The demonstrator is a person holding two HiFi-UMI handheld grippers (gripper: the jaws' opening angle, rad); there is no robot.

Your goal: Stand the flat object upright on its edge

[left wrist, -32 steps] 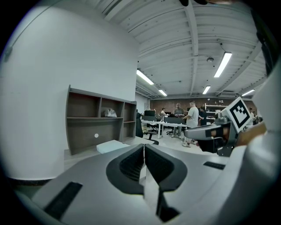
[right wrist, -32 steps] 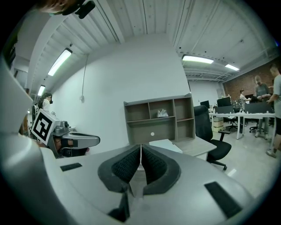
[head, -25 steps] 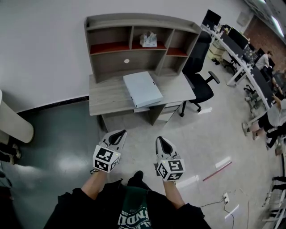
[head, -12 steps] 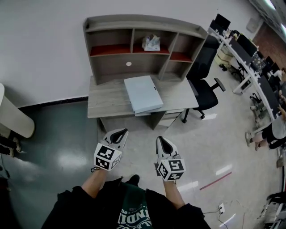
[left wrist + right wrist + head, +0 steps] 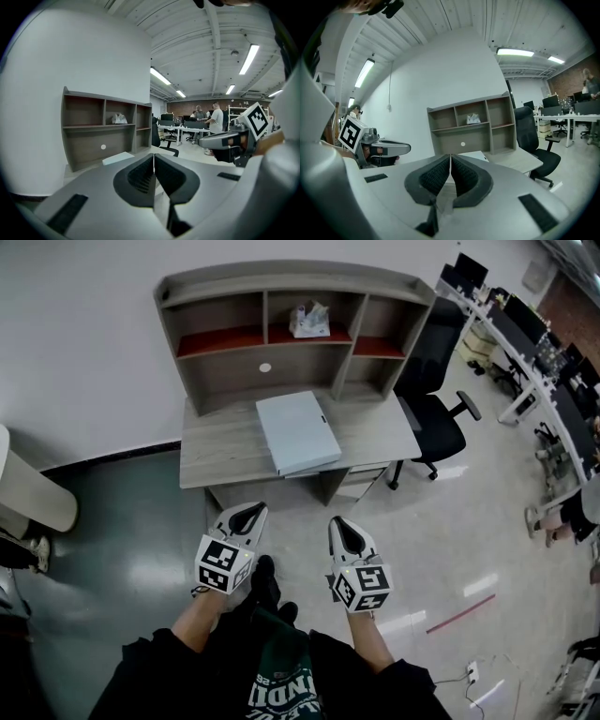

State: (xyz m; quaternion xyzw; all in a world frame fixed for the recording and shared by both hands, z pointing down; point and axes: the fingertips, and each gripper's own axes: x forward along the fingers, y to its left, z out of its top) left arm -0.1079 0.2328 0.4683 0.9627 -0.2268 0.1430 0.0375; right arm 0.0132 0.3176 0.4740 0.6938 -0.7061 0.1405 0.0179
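A flat pale blue folder (image 5: pixel 297 431) lies on the grey desk (image 5: pixel 217 454), its near corner hanging over the front edge. It also shows as a pale slab (image 5: pixel 118 158) in the left gripper view and just above the jaws (image 5: pixel 474 154) in the right gripper view. My left gripper (image 5: pixel 251 513) and right gripper (image 5: pixel 339 526) are held side by side over the floor, well short of the desk. Both are shut with nothing between their jaws.
A hutch with open shelves (image 5: pixel 291 324) sits on the back of the desk, with a small white bundle (image 5: pixel 308 319) in the middle bay. A black office chair (image 5: pixel 432 414) stands right of the desk. Long desks (image 5: pixel 525 343) with people run along the far right.
The view has shifted a little closer to the desk. Both grippers stay shut and hold the same side-by-side pose.
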